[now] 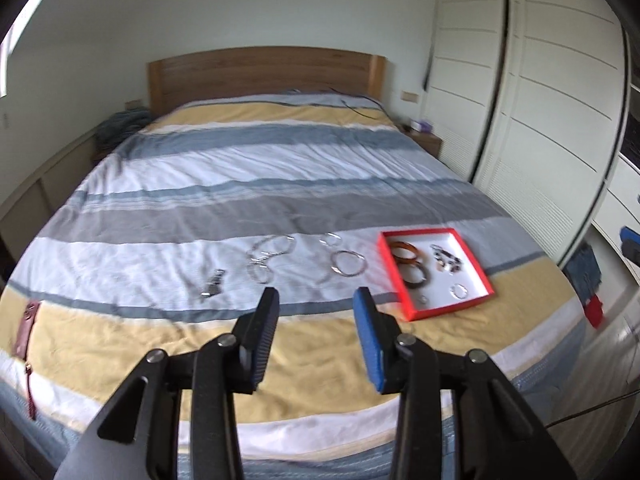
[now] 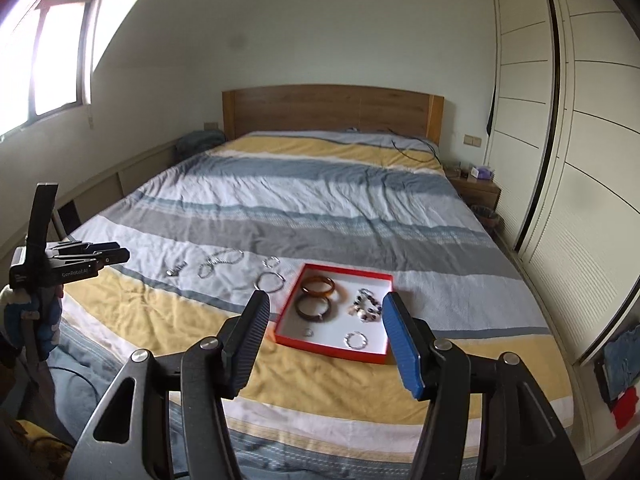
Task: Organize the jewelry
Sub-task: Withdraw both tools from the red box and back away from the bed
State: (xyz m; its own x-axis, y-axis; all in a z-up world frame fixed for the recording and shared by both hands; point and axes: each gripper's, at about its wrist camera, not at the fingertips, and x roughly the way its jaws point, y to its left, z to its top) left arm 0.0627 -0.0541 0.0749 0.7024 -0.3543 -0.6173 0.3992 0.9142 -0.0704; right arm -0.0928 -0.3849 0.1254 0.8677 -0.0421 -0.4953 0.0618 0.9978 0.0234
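A red tray (image 1: pixel 452 306) (image 2: pixel 332 350) with a white floor lies on the striped bed. In it are an amber bangle (image 2: pixel 318 285), a brown bangle (image 2: pixel 314 307), a beaded bracelet (image 2: pixel 366 304), a silver bracelet (image 2: pixel 355 339) and a small ring (image 2: pixel 307 332). Left of the tray on the cover lie silver bangles (image 1: pixel 348 264) (image 2: pixel 271 281), small hoops (image 1: pixel 330 239), a chain (image 1: pixel 272 250) (image 2: pixel 220 262) and a small metal piece (image 1: pixel 212 284). My left gripper (image 1: pixel 317 296) (image 2: pixel 124 255) is open and empty, well short of the loose pieces. My right gripper (image 2: pixel 325 300) is open and empty, short of the tray.
A maroon zip pouch (image 1: pixel 28 328) lies at the bed's left edge. A dark cable (image 2: pixel 412 152) runs across the bed near the wooden headboard (image 2: pixel 332 112). White wardrobe doors (image 2: pixel 560 160) and a nightstand (image 2: pixel 478 190) line the right side. A gloved hand (image 2: pixel 24 316) holds the left gripper.
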